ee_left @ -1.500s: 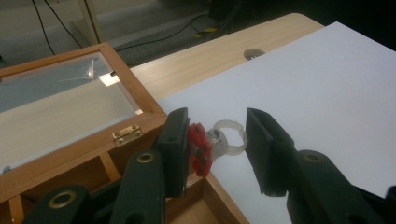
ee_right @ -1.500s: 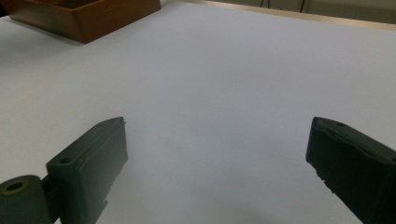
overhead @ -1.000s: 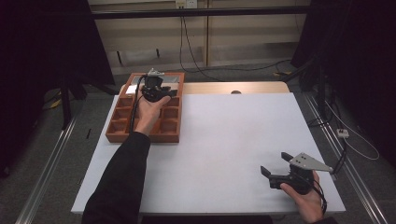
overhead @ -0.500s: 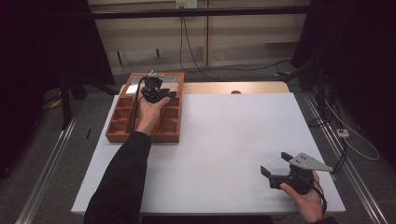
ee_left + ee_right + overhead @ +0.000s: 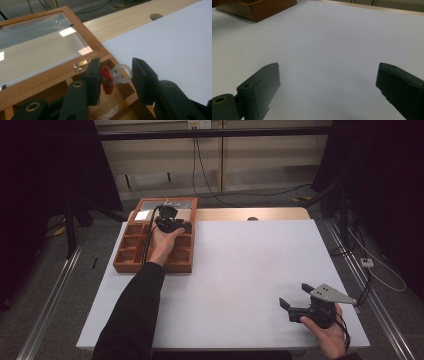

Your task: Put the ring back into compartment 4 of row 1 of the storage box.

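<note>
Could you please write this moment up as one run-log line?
left tongs: shut on ring with red stone, over wooden box corner compartment | right tongs: open, empty, over white table | box lid: open

place: lab – black curtains | floor rails | cables

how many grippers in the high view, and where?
2. Left gripper over the wooden box at far left; right gripper low over the white table, near right.
</note>
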A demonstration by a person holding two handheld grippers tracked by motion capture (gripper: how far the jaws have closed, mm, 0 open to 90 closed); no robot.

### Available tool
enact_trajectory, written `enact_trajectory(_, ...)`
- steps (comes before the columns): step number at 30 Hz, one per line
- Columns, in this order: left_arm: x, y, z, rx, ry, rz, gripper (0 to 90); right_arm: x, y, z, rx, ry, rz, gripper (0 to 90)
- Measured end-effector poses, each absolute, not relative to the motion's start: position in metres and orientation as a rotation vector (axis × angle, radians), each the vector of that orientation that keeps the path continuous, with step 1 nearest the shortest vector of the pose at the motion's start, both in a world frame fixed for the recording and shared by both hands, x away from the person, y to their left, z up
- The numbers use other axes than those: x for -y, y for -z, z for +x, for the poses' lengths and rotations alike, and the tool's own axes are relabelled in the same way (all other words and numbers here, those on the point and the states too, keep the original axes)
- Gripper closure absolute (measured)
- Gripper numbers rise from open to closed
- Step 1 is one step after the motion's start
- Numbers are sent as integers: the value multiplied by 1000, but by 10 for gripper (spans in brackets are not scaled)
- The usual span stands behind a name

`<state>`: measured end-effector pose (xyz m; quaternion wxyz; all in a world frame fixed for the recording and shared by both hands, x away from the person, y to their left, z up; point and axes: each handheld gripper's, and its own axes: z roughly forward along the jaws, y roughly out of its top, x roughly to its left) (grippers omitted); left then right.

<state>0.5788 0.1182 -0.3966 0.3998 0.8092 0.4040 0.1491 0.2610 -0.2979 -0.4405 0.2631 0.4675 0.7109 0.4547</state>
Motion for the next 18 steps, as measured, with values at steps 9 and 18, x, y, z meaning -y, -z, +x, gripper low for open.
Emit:
enact_trajectory(9,-120,400,581,-1055,-398,2052,604,298,441,261,-1924,-1231,1269,50)
enact_trajectory(18,-119,410,583,-1069,-400,2069,603,298,441,261,-1925,-1230,1270,50)
